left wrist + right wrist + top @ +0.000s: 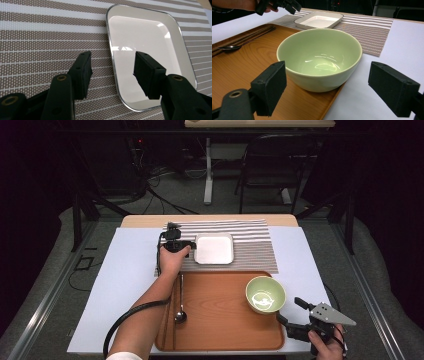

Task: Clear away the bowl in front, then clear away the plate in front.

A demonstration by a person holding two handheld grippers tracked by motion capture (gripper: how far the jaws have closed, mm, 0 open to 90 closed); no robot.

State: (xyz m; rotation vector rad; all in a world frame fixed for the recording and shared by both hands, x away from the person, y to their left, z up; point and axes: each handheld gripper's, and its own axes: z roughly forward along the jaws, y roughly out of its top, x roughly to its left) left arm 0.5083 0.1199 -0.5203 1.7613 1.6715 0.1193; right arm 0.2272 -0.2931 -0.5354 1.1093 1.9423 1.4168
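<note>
Table-setting scene, high view and two gripper views. The left gripper hovers over the striped placemat at the table's far edge, its jaws apart and straddling the near-left rim of the white square dish — one pad over the mat, the other above the dish floor, neither pressing on the rim. The dish lies flat on the mat, left of the mat's middle. Judgement: the dish seems the item in hand, with the grasp being set up and not yet made.

The right gripper waits off the near-right corner of the wooden tray, jaws wide and empty, facing the green bowl. The bowl stands upright at the tray's right edge, untouched. Near the tray's left edge lie a spoon and chopsticks lengthwise.

Progress, as judged: early to middle — dish on the mat; bowl, spoon and chopsticks on the tray.

Count: one dish, one bowl, one spoon, apparently one pair of chopsticks, one tray, one placemat, two grippers.
</note>
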